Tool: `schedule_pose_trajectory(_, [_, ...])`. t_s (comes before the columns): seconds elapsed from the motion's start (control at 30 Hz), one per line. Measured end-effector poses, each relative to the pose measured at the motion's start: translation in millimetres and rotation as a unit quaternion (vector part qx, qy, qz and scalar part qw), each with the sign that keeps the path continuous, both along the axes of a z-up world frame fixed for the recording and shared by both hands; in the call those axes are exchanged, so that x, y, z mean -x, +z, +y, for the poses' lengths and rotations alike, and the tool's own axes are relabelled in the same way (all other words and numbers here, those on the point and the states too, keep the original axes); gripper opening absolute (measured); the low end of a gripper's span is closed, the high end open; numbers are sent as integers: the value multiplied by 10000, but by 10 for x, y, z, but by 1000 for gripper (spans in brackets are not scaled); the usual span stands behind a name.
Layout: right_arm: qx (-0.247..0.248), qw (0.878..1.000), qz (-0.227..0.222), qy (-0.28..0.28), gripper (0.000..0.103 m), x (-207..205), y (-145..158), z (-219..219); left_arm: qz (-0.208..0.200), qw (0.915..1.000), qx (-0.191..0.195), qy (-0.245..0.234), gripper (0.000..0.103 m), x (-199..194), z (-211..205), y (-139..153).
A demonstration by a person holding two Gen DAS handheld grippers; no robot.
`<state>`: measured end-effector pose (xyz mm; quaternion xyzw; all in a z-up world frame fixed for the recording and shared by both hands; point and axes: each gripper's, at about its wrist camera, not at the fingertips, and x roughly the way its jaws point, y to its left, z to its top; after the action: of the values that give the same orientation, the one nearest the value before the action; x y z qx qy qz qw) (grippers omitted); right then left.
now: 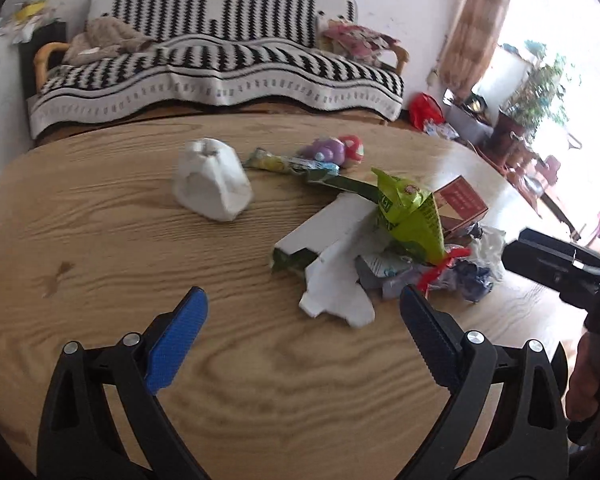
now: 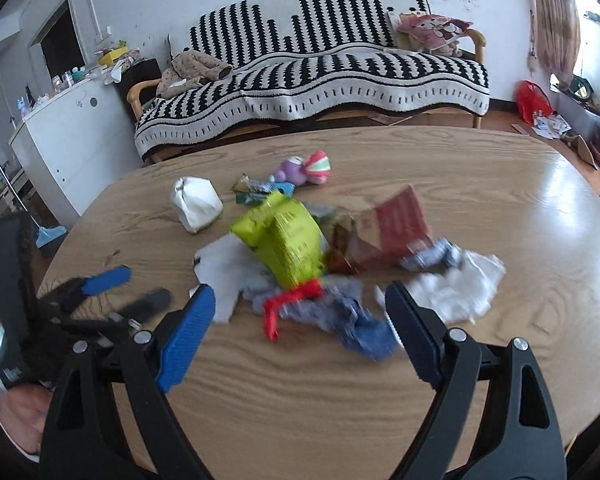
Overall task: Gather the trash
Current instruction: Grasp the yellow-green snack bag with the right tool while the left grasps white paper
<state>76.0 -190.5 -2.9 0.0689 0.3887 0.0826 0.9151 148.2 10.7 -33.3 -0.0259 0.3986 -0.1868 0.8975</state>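
A heap of trash lies on the wooden table [image 1: 100, 240]: a green snack bag [image 1: 412, 212] [image 2: 288, 240], a flattened white carton [image 1: 332, 248], a red box [image 1: 462, 200] [image 2: 396, 220], a red strip [image 2: 292, 300], blue-white wrappers [image 2: 352, 320] and white tissue [image 2: 456, 284]. A crumpled white paper bag [image 1: 212, 184] [image 2: 196, 204] sits apart to the left. My left gripper [image 1: 303, 296] is open just short of the white carton, holding nothing. My right gripper [image 2: 300, 290] is open in front of the red strip and wrappers, also holding nothing. The left gripper [image 2: 147, 283] shows at the left of the right wrist view.
A long candy wrapper [image 1: 284, 162] and a purple and pink toy [image 1: 336, 152] [image 2: 304, 168] lie behind the heap. Past the table stands a sofa [image 2: 320, 72] under a black-and-white blanket. A white cabinet [image 2: 68, 136] is at the left, a red bag [image 2: 534, 100] on the floor at the right.
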Motion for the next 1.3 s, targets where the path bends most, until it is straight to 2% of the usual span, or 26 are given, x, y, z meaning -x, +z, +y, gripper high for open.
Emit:
schedule_pose_trajectory(0.17, [-82,9998,170,48,84,-346,-135,127,193,9998,-81,-62,94,-319,-134,-208])
schedule_pose_trajectory(0.33, [-80,9993,344,103,84,-616,-303,256,368,9993,10,-32,94,-560,-160,-335])
schedule_pose_trajectory(0.43, [-82,9992,388,87,84,-716,-375,293,270,9996,-23,-94,94,-598,-201,-319])
schedule_pose_trajectory(0.53, [-101,9991,413,63,78,-795,-418,302,276,9991,-122,-298,93,-628,-307,-333])
schedule_pose_trajectory(0.57, [-110,9989,446,76,67,-820,-444,305,308,9988,-160,-358,92,-635,-335,-345])
schedule_pose_trajectory(0.6, [-114,9987,487,111,63,-835,-461,307,322,9984,-188,-429,83,-639,-366,-349])
schedule_pose_trajectory(0.63, [-104,9986,504,142,61,-850,-469,311,279,9982,-218,-484,69,-640,-383,-338])
schedule_pose_trajectory(0.67, [-55,9988,459,130,56,-843,-461,303,255,9981,-247,-510,62,-637,-389,-333])
schedule_pose_trajectory(0.77, [-153,9990,400,132,52,-808,-421,265,243,9980,-293,-499,51,-623,-358,-313])
schedule_pose_trajectory(0.8, [-172,9992,348,135,51,-782,-386,252,273,9982,-227,-477,43,-609,-333,-293])
schedule_pose_trajectory(0.83, [-179,9993,308,135,50,-763,-357,243,307,9984,-180,-446,30,-597,-308,-268])
schedule_pose_trajectory(0.87, [-198,9995,226,138,50,-726,-304,230,328,9985,-151,-407,25,-575,-279,-232])
schedule_pose_trajectory(1.03, [-354,9993,-43,141,49,-534,-97,164,238,9993,-148,-230,13,-432,-190,-72])
schedule_pose_trajectory(1.3, [-382,9990,-190,155,49,-210,127,55,56,9996,-252,-65,12,-155,-106,213])
